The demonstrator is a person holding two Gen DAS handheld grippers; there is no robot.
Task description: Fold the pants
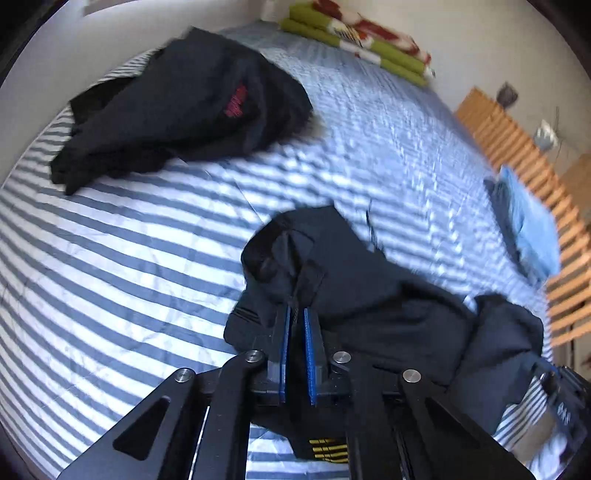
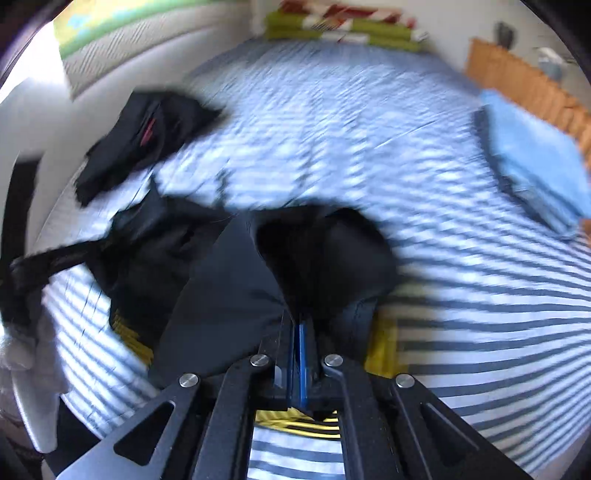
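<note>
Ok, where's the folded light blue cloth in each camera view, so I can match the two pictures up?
Left wrist view: the light blue cloth lies at the right edge, mid-height, on the striped bed beside the wooden slats.
Right wrist view: the same cloth sits upper right, larger, again next to the slats.
Shared landmark: the green and red folded blanket at the bed's far end, top centre in both.

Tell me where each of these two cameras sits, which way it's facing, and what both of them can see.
Left wrist: on the left gripper, facing down along its fingers, shut on the black pants; the right gripper shows at the right edge.
Right wrist: on the right gripper, facing down, shut on the pants.
Shared: striped bed, second dark garment, folded blue cloth, green patterned blanket.
</note>
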